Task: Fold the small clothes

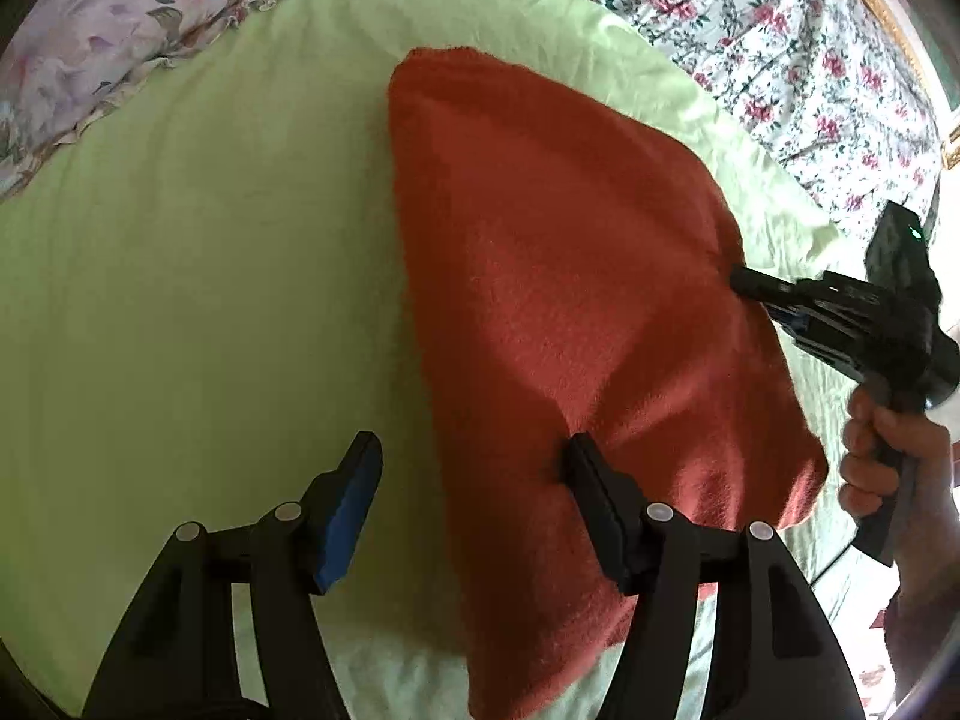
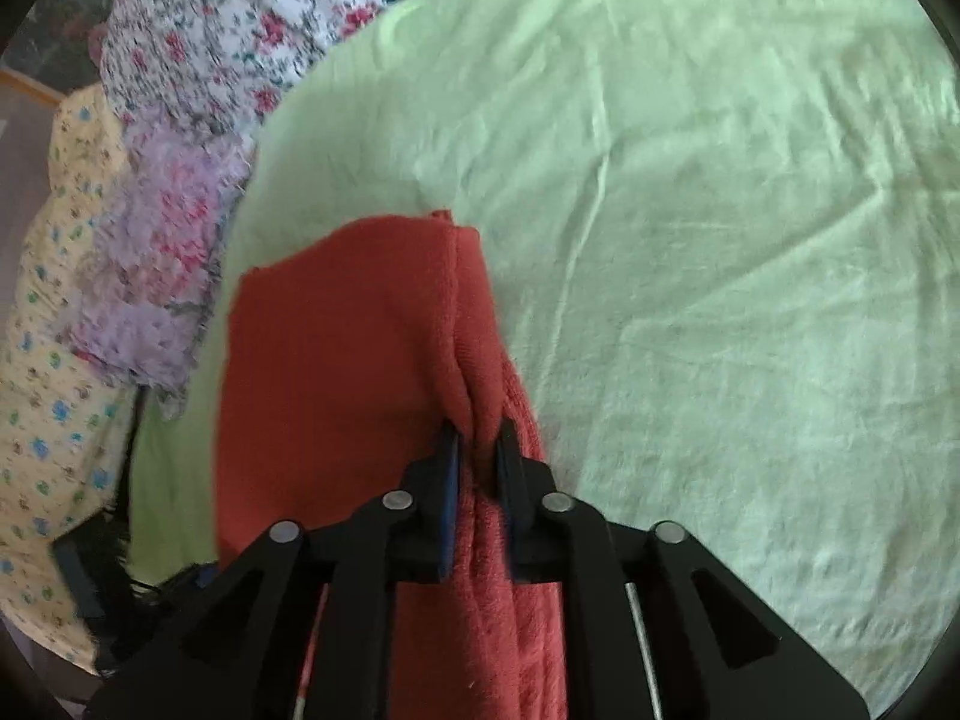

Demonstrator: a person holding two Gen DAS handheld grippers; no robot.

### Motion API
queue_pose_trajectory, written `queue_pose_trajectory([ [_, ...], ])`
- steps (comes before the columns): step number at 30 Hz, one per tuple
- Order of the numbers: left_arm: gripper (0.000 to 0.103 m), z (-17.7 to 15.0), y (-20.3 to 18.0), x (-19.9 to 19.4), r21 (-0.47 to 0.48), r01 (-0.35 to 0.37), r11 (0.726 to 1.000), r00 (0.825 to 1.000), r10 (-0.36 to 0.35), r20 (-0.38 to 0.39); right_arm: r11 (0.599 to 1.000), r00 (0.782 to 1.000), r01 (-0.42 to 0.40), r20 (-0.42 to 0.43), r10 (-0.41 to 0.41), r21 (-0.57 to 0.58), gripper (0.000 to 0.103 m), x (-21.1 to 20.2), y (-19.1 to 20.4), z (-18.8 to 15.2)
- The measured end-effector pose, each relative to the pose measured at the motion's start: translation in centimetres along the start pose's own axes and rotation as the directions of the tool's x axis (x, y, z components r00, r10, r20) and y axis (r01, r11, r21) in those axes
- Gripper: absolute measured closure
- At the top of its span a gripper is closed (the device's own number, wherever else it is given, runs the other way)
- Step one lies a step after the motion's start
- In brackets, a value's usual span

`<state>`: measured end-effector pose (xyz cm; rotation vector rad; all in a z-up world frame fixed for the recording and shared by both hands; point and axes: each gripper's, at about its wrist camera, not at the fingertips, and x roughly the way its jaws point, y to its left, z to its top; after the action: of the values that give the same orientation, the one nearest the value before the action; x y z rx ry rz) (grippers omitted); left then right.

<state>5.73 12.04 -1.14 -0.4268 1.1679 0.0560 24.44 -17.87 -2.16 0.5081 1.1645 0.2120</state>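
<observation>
On a pale green sheet [image 1: 180, 276] lies a red fleece cloth [image 1: 540, 276], partly folded. Nearest, the left gripper [image 1: 474, 480] has its jaws spread wide, one finger pressing the cloth, likely to steady it. The right gripper [image 2: 477, 450] pinches a bunched edge, probably to draw it over. Farther off, floral bedding [image 1: 750, 30] and a lilac cloth [image 2: 162, 252] border the sheet, well clear of the fold.

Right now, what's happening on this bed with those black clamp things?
A person holds a gripper in each hand and is folding a red fleece cloth on a green sheet. The right gripper is shut on a bunched edge of the cloth. The left gripper is open, one finger resting on the cloth and the other over the sheet. Floral bedding lies around.
</observation>
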Motion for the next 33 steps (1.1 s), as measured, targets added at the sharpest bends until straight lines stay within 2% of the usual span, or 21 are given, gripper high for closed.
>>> queue_pose_trajectory([
  [4, 0.038, -0.4, -0.2, -0.8, 0.012, 0.0, 1.0, 1.0, 0.0, 0.0, 1.0, 0.999, -0.002, 0.039, 0.003, -0.023, 0.077, -3.7, 0.8, -1.9],
  [7, 0.038, -0.9, -0.2, -1.6, 0.015, 0.009, 1.0, 1.0, -0.009, -0.005, 0.999, 1.0, -0.01, 0.009, 0.01, -0.051, 0.068, -5.5, 0.8, -4.9],
  [11, 0.038, -2.1, -0.2, -2.2, 0.02, 0.007, 1.0, 1.0, -0.007, 0.001, 0.999, 0.999, -0.007, -0.033, 0.005, -0.032, 0.068, -6.2, -0.5, -8.5],
  [12, 0.038, -2.6, 0.2, -2.3, 0.031, 0.004, 1.0, 1.0, -0.003, -0.004, 1.0, 0.999, -0.002, -0.04, 0.001, -0.026, 0.071, -6.1, -0.9, -9.3],
  [13, 0.038, -2.9, 0.1, -2.1, 0.042, -0.007, 0.999, 1.0, 0.007, -0.009, 1.0, 0.999, 0.002, -0.049, -0.003, -0.024, 0.097, -6.0, -1.2, -10.0],
  [15, 0.037, -3.4, -0.1, -1.9, 0.067, -0.023, 0.997, 1.0, 0.024, -0.009, 1.0, 0.999, 0.012, -0.038, -0.012, -0.013, 0.098, -6.1, -1.5, -10.7],
  [19, 0.036, -4.1, -0.2, -1.0, 0.106, -0.052, 0.993, 0.999, 0.052, 0.003, 0.991, 0.993, 0.108, -0.034, -0.111, -0.076, 0.098, -5.5, -1.6, -11.2],
  [21, 0.033, -4.5, 0.0, -0.3, 0.117, -0.057, 0.991, 0.998, 0.056, 0.008, 0.989, 0.99, 0.132, -0.05, -0.135, -0.062, 0.098, -4.3, -2.3, -11.4],
  [25, 0.031, -4.5, 0.6, -1.0, 0.091, -0.033, 0.995, 0.999, 0.032, 0.008, 0.994, 0.993, 0.106, -0.046, -0.105, 0.034, 0.097, -4.0, -3.2, -11.4],
  [29, 0.033, -4.8, 0.9, -3.3, 0.127, -0.038, 0.991, 0.999, 0.033, 0.035, 0.992, 0.994, 0.102, -0.034, -0.099, 0.07, 0.082, -5.7, -3.0, -11.3],
  [33, 0.033, -3.7, 1.3, -4.3, 0.116, -0.001, 0.993, 0.999, -0.004, 0.046, 0.992, 0.992, 0.104, 0.064, -0.109, 0.076, 0.081, -8.5, -1.9, -10.4],
])
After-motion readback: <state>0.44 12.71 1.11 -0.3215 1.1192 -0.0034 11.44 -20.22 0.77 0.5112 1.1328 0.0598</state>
